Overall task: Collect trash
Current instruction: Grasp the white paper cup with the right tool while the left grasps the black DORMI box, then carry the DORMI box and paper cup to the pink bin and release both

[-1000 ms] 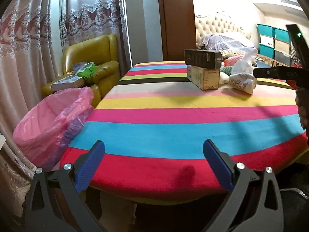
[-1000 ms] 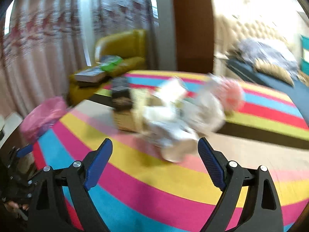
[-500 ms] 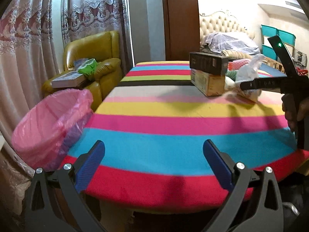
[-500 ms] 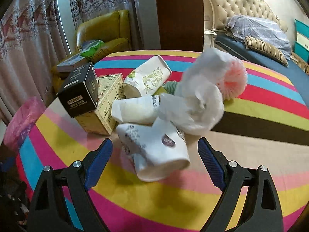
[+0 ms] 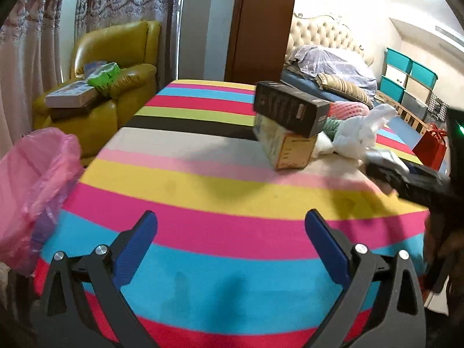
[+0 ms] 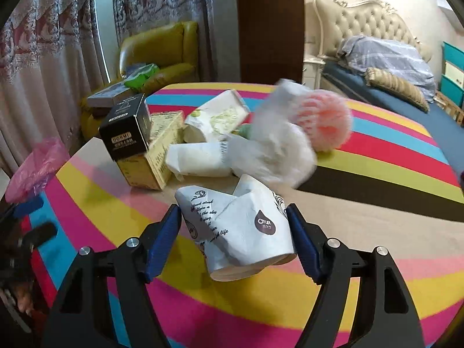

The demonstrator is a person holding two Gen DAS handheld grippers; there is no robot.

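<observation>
Jaws of right gripper [image 6: 233, 220] are closed around crumpled paper cup [image 6: 240, 232] on striped tabletop [image 6: 362, 223]; left gripper [image 5: 232, 232] is held wide apart, unloaded, above tabletop's near edge.

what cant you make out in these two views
- White bag, right wrist view: motion blur hides its shape and contents.
- Right gripper, left wrist view: blurred, cut by the right edge; its hold on the cup is unseen there.
- Pink bin, left wrist view: cut by the left edge, inside hidden.
- Black box: small print unreadable.
</observation>
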